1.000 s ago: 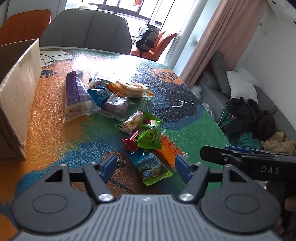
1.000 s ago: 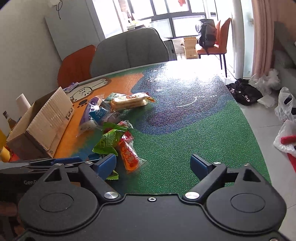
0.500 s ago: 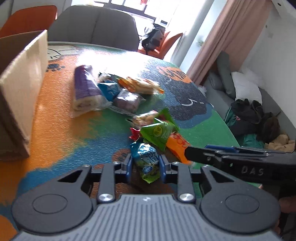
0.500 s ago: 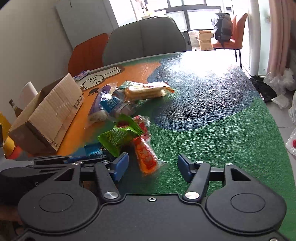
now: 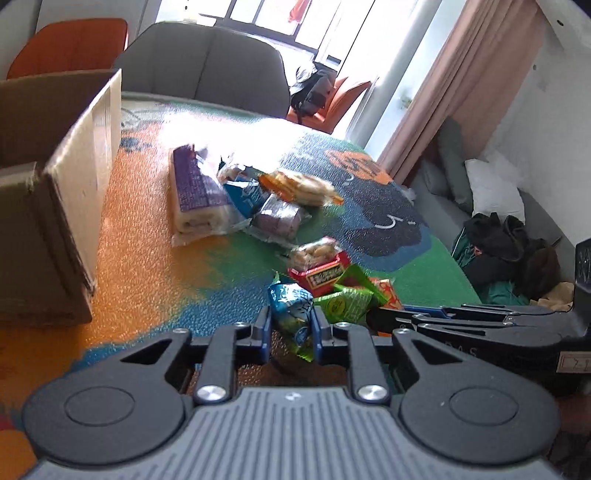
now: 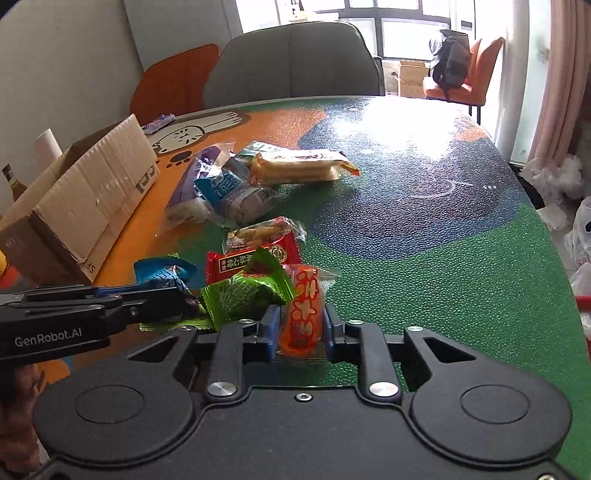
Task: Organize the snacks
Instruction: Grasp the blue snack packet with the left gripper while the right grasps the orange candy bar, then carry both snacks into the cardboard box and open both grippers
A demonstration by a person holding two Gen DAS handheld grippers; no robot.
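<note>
2 handheld grippers each clamp a snack on the patterned table [image 6: 424,240]: the left gripper [image 5: 289,328] pinches a blue packet [image 5: 291,308], with a cardboard box [image 5: 55,192] off to its left, while the right gripper [image 6: 300,325] squeezes an orange packet [image 6: 302,308], a green packet [image 6: 243,295] just to its left.

Bright daylight from the windows [image 6: 399,22] behind — blown-out glare across the far table [image 5: 236,133]. Motion blur on the snacks [image 5: 258,199] in left view; fisheye bending at edges.
</note>
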